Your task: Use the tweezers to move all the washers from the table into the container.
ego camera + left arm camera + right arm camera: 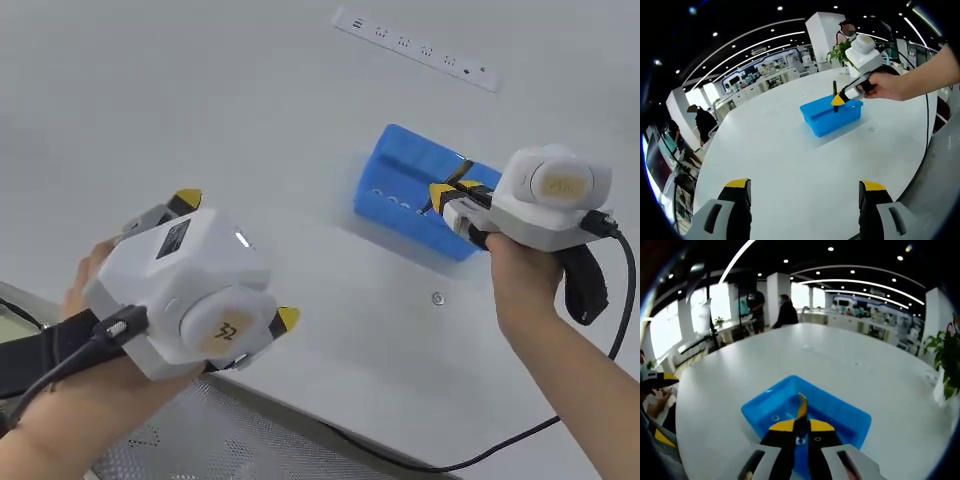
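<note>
A blue container (410,190) stands mid-table with small washers (392,201) lying inside. My right gripper (447,195) hovers at its near right edge, shut on black tweezers (440,192) that point down into it. In the right gripper view the tweezers (801,407) rise between the shut yellow jaws of the right gripper (800,426) over the container (765,412), where a washer (775,418) lies. One washer (438,298) rests on the table in front of the container. My left gripper (238,258) is held open at the near left, with nothing between the jaws of the left gripper (804,185).
A white power strip (415,48) lies at the far side of the white table (200,100). A black cable (500,445) trails from the right gripper across the near edge. A perforated metal surface (220,430) sits below that edge. People stand far off in the hall.
</note>
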The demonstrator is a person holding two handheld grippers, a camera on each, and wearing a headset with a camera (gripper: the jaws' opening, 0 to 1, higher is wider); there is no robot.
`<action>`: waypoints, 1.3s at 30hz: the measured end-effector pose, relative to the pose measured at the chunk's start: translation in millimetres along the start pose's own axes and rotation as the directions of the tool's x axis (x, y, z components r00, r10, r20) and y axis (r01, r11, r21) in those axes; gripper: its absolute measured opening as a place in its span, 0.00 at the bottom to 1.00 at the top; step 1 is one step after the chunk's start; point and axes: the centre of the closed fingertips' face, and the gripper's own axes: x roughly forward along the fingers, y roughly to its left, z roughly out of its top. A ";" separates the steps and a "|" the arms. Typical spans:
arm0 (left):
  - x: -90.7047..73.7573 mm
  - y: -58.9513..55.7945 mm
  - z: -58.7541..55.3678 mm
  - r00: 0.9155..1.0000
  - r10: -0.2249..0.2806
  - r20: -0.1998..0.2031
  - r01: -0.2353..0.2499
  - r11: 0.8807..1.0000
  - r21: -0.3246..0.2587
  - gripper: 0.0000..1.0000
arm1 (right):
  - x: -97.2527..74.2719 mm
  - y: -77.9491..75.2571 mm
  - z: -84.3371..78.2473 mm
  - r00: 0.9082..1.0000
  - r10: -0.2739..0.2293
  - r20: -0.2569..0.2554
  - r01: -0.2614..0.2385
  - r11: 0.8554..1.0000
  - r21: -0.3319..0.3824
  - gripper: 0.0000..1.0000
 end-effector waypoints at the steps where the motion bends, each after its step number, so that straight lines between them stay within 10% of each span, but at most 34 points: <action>1: -0.1 0.0 0.0 1.000 0.000 0.000 0.000 1.000 0.001 0.91 | 0.4 0.0 0.1 1.000 0.001 -0.001 -0.001 1.000 0.005 0.05; 22: 0.5 -0.1 -0.2 1.000 0.002 -0.002 -0.002 1.000 0.003 0.91 | -2.0 1.9 0.1 1.000 -0.005 0.005 0.004 1.000 0.016 0.05; 39: -0.6 -0.7 2.1 1.000 -0.001 0.011 0.001 1.000 0.006 0.91 | -65.0 20.5 28.7 0.993 0.010 0.120 -0.015 0.999 0.045 0.05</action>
